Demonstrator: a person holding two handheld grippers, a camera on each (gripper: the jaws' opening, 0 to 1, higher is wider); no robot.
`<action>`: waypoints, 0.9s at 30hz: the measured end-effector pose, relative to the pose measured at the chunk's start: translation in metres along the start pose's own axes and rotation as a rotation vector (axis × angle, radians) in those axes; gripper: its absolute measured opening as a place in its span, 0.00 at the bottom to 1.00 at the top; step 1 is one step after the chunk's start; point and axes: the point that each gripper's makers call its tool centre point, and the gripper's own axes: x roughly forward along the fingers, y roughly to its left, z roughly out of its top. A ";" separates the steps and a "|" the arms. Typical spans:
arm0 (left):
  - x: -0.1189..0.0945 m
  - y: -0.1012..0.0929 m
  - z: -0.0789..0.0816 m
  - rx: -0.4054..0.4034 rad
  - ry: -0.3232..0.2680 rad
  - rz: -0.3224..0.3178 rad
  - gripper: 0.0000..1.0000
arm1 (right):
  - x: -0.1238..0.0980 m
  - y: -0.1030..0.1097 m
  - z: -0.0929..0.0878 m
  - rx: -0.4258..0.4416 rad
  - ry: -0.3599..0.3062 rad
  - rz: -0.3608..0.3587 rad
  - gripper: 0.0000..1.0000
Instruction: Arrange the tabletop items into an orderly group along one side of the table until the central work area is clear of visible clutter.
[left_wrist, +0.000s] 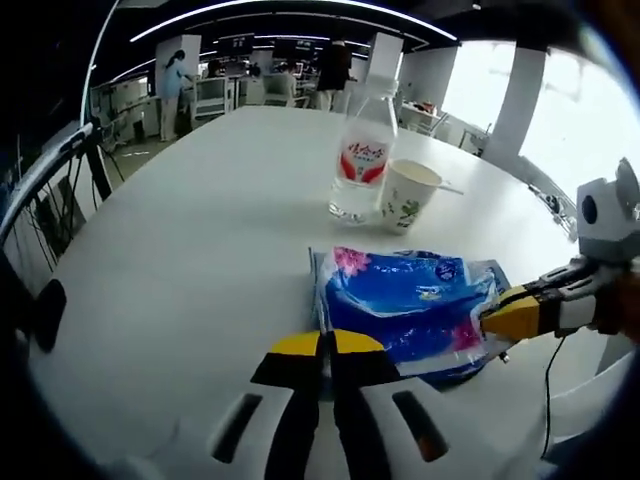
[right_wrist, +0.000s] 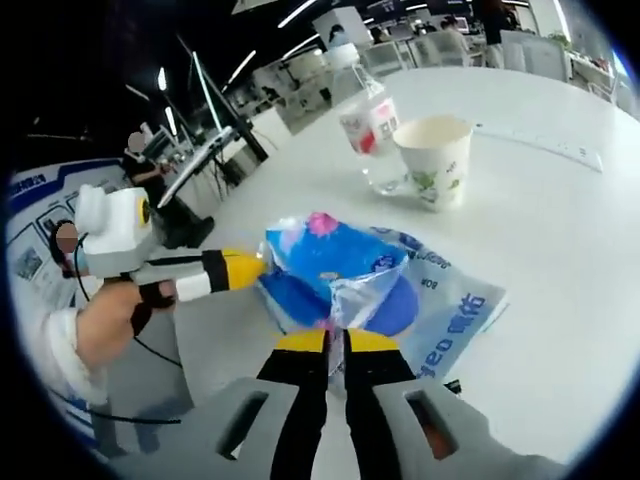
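A blue tissue pack (left_wrist: 410, 300) with pink flowers, in a crinkled clear wrapper, lies on the white table (left_wrist: 200, 230). My left gripper (left_wrist: 325, 345) is shut on the pack's near left edge. My right gripper (left_wrist: 503, 318) comes in from the right, pinching the pack's other side. In the right gripper view, my right gripper (right_wrist: 338, 340) is shut on the wrapper of the pack (right_wrist: 335, 265), and the left gripper (right_wrist: 245, 270) meets the pack from the left, held by a hand (right_wrist: 105, 325). Beyond the pack stand a water bottle (left_wrist: 362, 150) (right_wrist: 370, 125) and a paper cup (left_wrist: 410, 195) (right_wrist: 438, 160).
The bottle and cup stand side by side, almost touching, toward the table's far part. A thin strip (right_wrist: 540, 140) lies on the table past the cup. Chairs, desks and people stand in the office beyond the table's far edge. A cable (left_wrist: 548, 400) hangs under the right gripper.
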 end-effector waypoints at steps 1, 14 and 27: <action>-0.002 -0.001 0.001 -0.004 -0.004 -0.002 0.00 | -0.001 -0.001 0.000 0.000 0.001 -0.001 0.00; -0.030 -0.041 0.028 -0.060 -0.102 -0.068 0.00 | -0.048 -0.014 0.016 0.076 -0.138 -0.016 0.00; -0.028 -0.123 0.034 0.039 -0.095 -0.230 0.00 | -0.116 -0.062 0.009 0.186 -0.268 -0.103 0.00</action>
